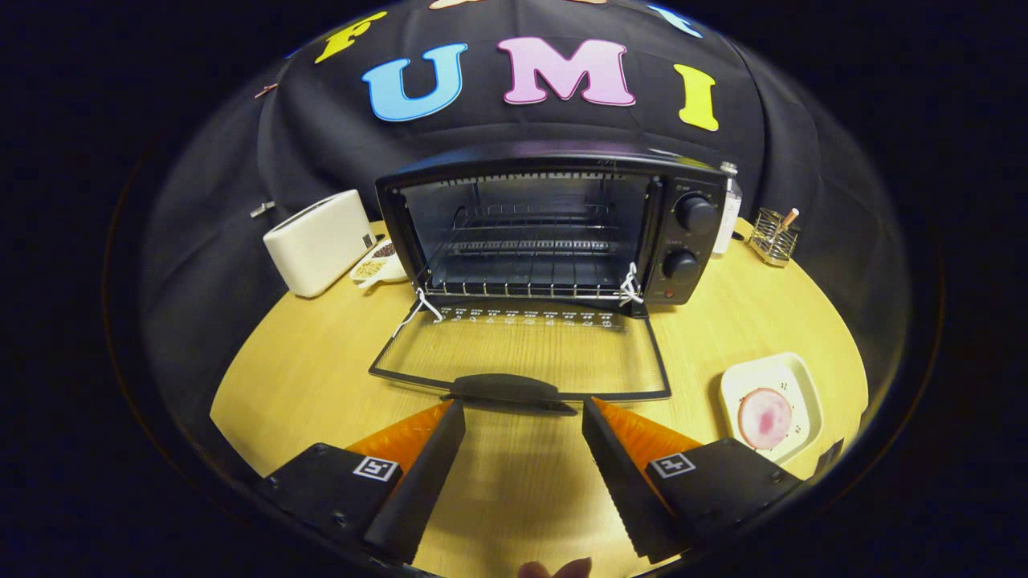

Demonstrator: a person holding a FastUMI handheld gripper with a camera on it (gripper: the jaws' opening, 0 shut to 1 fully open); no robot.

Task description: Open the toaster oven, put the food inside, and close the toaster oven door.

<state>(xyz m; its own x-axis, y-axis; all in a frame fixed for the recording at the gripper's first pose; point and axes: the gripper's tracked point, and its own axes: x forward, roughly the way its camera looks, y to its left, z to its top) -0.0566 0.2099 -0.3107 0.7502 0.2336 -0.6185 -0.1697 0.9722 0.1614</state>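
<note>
On the plate (805, 384) right of the open gripper (524, 416) lies a food slice (764, 417) — thin, soft, likely slippery — best pinched gently at its edge.

The toaster oven (554, 233) gapes with its door (522, 357) lying flat on the bench (321, 353), so the way in runs over the glass and handle (506, 389). The hand-held gripper (524, 413), fingers spread and empty, sits just near of that handle. Wire racks (530, 249) seem to take up the cavity's lower part. A white toaster (317, 241) flanks the left; a plate (773, 405) lies near right.
</note>
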